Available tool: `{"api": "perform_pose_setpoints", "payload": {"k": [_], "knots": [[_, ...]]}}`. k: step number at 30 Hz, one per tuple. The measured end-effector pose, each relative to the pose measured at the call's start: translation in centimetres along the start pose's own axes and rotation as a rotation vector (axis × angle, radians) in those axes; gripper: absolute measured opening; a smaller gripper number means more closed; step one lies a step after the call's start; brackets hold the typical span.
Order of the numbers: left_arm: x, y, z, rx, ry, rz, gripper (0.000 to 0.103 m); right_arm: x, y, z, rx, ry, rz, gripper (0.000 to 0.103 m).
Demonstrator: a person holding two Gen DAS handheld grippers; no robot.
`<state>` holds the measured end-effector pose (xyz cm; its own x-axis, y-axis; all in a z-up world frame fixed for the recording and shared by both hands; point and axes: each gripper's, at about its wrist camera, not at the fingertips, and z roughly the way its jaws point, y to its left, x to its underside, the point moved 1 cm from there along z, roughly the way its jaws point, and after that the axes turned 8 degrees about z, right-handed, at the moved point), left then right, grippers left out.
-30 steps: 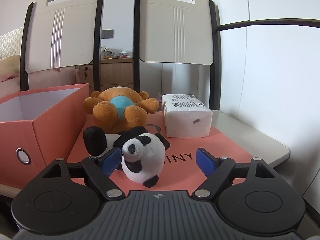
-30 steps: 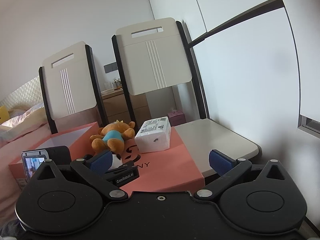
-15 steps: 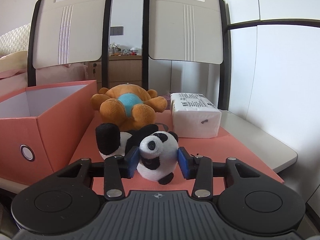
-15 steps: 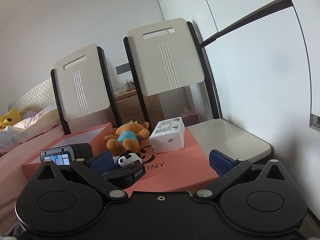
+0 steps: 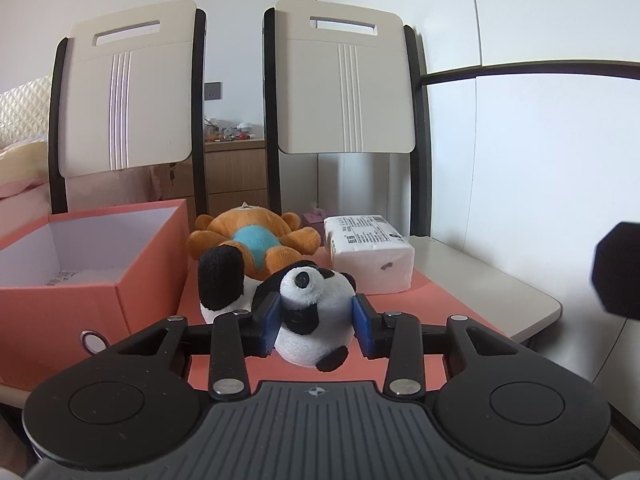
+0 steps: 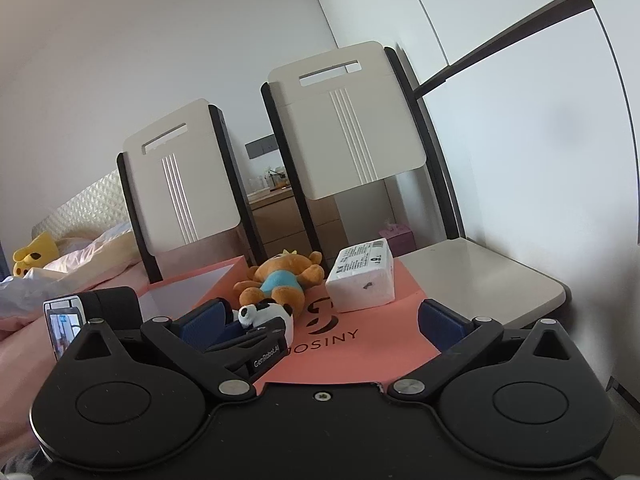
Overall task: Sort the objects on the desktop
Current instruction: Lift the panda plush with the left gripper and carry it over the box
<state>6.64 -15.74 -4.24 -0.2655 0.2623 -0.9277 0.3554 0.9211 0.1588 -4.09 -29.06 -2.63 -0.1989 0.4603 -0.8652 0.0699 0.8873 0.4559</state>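
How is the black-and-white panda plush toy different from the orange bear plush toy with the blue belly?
The black-and-white panda plush toy is clamped at its head by the left gripper; the orange bear plush toy with the blue belly lies untouched behind it. The panda looks smaller than the bear. Both are soft toys on the pink box lid.

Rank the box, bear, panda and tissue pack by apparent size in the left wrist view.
1. Box, clearly largest.
2. Bear, panda and tissue pack look alike; the panda, held in the left gripper, is nearest, so no ranking.
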Motion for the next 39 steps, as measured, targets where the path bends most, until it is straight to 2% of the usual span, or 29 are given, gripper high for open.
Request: {"api": "perform_pose_setpoints", "payload": {"k": [6, 13, 19, 23, 31, 34, 39], "knots": [[-1.4, 1.2, -0.6, 0.005, -0.01, 0.026, 0.042, 0.3, 1.2, 0.5, -0.024, 0.0, 0.003, 0.103], [-2.9, 3.3, -1.4, -0.021, -0.031, 0.053, 0.042, 0.5, 2.3, 0.1, -0.003, -0.076, 0.005, 0.103], [-4.1, 6.8, -1.6, -0.03, -0.028, 0.04, 0.042, 0.6, 3.1, 1.2, 0.007, -0.073, -0.018, 0.103], [-5.5, 9.6, -1.6, -0.067, -0.053, 0.054, 0.042, 0.6, 3.5, 2.2, 0.014, -0.064, -0.031, 0.103], [-8.1, 16.2, 0.4, -0.137, -0.062, -0.004, 0.042, 0.8, 5.3, 5.5, 0.002, 0.052, -0.107, 0.103], [-8.8, 18.3, 2.0, -0.157, -0.041, -0.022, 0.042, 0.6, 6.5, 7.4, -0.022, 0.105, -0.149, 0.103], [-9.5, 22.0, 4.9, -0.219, -0.018, -0.028, 0.042, -0.2, 8.5, 10.8, -0.047, 0.127, -0.213, 0.103]]}}
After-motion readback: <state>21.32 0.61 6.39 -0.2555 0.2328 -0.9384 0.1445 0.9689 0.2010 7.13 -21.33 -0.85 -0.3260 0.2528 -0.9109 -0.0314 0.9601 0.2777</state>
